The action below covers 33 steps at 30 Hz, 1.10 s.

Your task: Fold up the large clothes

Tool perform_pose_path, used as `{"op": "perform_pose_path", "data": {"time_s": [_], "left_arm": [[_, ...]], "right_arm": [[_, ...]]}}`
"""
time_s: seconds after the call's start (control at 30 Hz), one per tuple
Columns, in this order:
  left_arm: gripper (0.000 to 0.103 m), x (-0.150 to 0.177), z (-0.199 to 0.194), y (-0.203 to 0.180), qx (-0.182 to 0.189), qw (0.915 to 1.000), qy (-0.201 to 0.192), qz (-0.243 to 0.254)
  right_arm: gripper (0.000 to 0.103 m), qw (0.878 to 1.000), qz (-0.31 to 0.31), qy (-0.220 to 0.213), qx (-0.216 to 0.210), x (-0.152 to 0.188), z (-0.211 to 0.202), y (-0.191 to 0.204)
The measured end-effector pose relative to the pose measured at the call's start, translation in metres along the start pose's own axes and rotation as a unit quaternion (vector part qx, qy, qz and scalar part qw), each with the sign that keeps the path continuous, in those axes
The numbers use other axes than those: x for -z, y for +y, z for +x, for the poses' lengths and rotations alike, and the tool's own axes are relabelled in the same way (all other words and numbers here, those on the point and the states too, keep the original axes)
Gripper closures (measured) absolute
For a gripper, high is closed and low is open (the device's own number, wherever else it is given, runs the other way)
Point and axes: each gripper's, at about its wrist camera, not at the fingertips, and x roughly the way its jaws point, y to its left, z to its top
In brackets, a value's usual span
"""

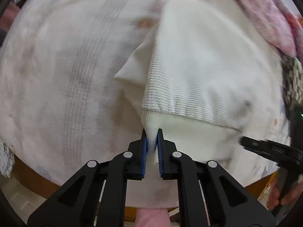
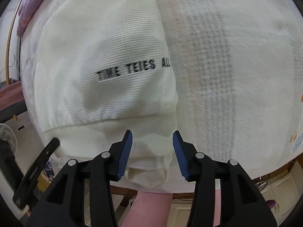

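A white ribbed knit garment [image 1: 198, 60] lies folded on a pale bed cover [image 1: 66, 66]. My left gripper [image 1: 152, 132] is shut on the garment's ribbed hem corner at its near left edge. In the right wrist view the same garment [image 2: 106, 53] shows black stitched lettering [image 2: 132, 70]. My right gripper [image 2: 152, 135] is open, its blue pads [image 2: 126, 151] spread over the garment's near right corner, holding nothing. The right gripper also shows at the right edge of the left wrist view [image 1: 265, 147].
A pink and purple quilt [image 1: 270, 15] lies bunched at the far side of the bed. The wooden bed edge [image 1: 34, 177] runs along the near side. A white fan [image 2: 7, 134] stands on the floor at the left.
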Motion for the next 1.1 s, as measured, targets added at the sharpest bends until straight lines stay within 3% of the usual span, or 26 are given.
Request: {"op": "perform_pose_path", "data": {"time_s": [0.03, 0.07, 0.1, 0.13, 0.17, 0.2, 0.33, 0.37, 0.4, 0.43, 0.47, 0.57, 0.63, 0.67, 0.77, 0.83, 0.9, 0.93, 1.0, 1.07, 1.1], "left_arm": [[0.096, -0.003, 0.02, 0.011, -0.027, 0.9995, 0.008, -0.015], [0.103, -0.004, 0.045, 0.02, -0.096, 0.9951, 0.019, -0.018], [0.103, -0.008, 0.07, 0.032, -0.187, 0.9819, 0.03, -0.013], [0.103, -0.01, 0.088, 0.047, -0.179, 0.9824, 0.049, -0.024], [0.102, -0.013, 0.083, 0.052, -0.157, 0.9858, 0.042, -0.042], [0.103, -0.016, 0.071, 0.054, -0.132, 0.9882, 0.051, -0.058], [0.102, -0.01, 0.028, 0.02, -0.103, 0.9937, 0.044, 0.012], [0.089, -0.008, 0.021, 0.008, -0.082, 0.9952, 0.044, 0.029], [0.063, -0.006, 0.012, -0.003, -0.062, 0.9962, 0.041, 0.045], [0.053, -0.008, 0.007, -0.012, -0.057, 0.9964, 0.032, 0.054], [0.05, -0.007, 0.001, -0.026, -0.055, 0.996, 0.018, 0.068], [0.051, -0.015, -0.001, -0.074, -0.028, 0.9945, -0.004, 0.101], [0.075, -0.022, 0.009, -0.091, -0.02, 0.9943, -0.015, 0.104], [0.1, -0.027, 0.018, -0.095, -0.028, 0.9945, -0.018, 0.1], [0.097, -0.044, 0.074, -0.096, -0.003, 0.999, 0.002, 0.045], [0.098, -0.047, 0.066, -0.099, 0.002, 0.9994, 0.019, 0.03], [0.099, -0.047, 0.039, -0.108, -0.014, 0.9989, 0.019, 0.04], [0.099, -0.054, 0.023, -0.106, -0.013, 0.9988, 0.01, 0.047], [0.099, -0.073, 0.0, -0.123, -0.002, 0.9975, -0.02, 0.068], [0.099, -0.099, 0.007, -0.138, -0.007, 0.9971, -0.025, 0.071], [0.099, -0.116, 0.028, -0.143, -0.01, 0.9974, -0.007, 0.071]], "right_arm": [[0.06, 1.0, 0.0, -0.001, -0.001, -0.003, 0.003, 0.0], [0.06, 1.0, -0.003, 0.004, -0.002, -0.007, 0.011, 0.003], [0.057, 1.0, -0.007, 0.011, 0.007, -0.009, 0.02, 0.007], [0.056, 0.999, -0.014, 0.009, 0.032, -0.011, 0.027, 0.009], [0.055, 0.999, -0.018, 0.007, 0.049, -0.013, 0.034, 0.008], [0.054, 0.999, -0.015, 0.007, 0.042, -0.015, 0.041, 0.004], [0.056, 0.999, -0.017, 0.022, 0.024, -0.018, 0.038, 0.001], [0.057, 0.999, -0.02, 0.016, 0.022, -0.017, 0.03, 0.002], [0.057, 0.999, -0.027, 0.008, 0.018, -0.022, 0.016, -0.001], [0.057, 0.999, -0.032, -0.002, 0.01, -0.023, 0.001, -0.005], [0.057, 0.999, -0.031, -0.007, 0.005, -0.022, -0.007, -0.005], [0.057, 0.999, -0.032, -0.029, -0.006, -0.024, -0.03, -0.006], [0.058, 0.997, -0.059, -0.048, 0.008, -0.032, -0.035, 0.001], [0.059, 0.996, -0.068, -0.051, 0.011, -0.035, -0.035, 0.007], [0.066, 0.995, -0.086, -0.032, 0.042, -0.051, 0.009, 0.008], [0.067, 0.994, -0.082, -0.027, 0.06, -0.057, 0.022, 0.011], [0.072, 0.995, -0.075, -0.008, 0.067, -0.059, -0.002, 0.024], [0.079, 0.995, -0.083, -0.026, 0.049, -0.061, -0.02, 0.028], [0.082, 0.993, -0.094, -0.06, 0.029, -0.07, -0.05, 0.036], [0.082, 0.993, -0.091, -0.067, 0.031, -0.092, -0.058, 0.035], [0.086, 0.994, -0.085, -0.058, 0.036, -0.107, -0.05, 0.032]]}}
